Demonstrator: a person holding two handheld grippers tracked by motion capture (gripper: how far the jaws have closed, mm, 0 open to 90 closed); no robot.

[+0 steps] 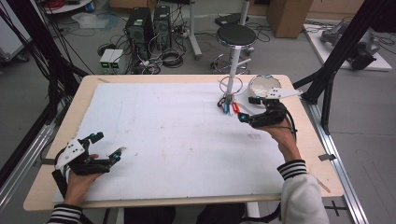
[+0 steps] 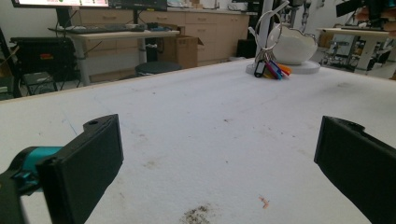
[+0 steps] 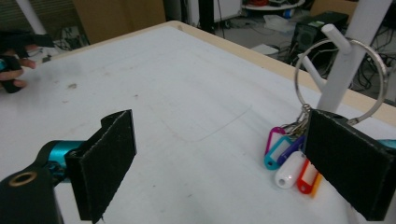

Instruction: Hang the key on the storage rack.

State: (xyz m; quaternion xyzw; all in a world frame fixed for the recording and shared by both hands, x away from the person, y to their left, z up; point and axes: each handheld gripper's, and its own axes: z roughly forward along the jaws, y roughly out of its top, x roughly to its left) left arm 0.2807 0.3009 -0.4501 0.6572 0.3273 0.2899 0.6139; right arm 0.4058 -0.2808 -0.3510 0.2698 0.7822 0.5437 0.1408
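The worktop [image 1: 163, 140] is lying under a white sheet, lightly stained and otherwise bare across its middle. At its far right a white peg stand [image 1: 230, 84] is rising upright, and just beside it a white bowl [image 1: 262, 85] is sitting on the sheet. A large metal ring [image 3: 343, 79] is hanging over one of the stand's pegs, and a bunch of coloured key tags [image 3: 292, 161] is dangling from it, the tags resting on the sheet at the stand's foot.

The right gripper [image 1: 254, 109] is hovering close to that bunch, its fingers spread wide and gripping nothing; in the right gripper view one finger pad [image 3: 348, 163] is standing just in front of the ring and tags. The left gripper [image 1: 106, 147] is resting at the near left corner, well apart from the stand, its fingers likewise spread and empty.

The ring is looking thin, stiff and light, and probably slippery between flat pads, so it is likely to swivel once pinched. The tags are looking like light plastic, free to swing and clatter. The surest hold is probably across the ring's lower arc, close to where the tags gather, lifting upward off the peg so that the light stand is not being dragged over.
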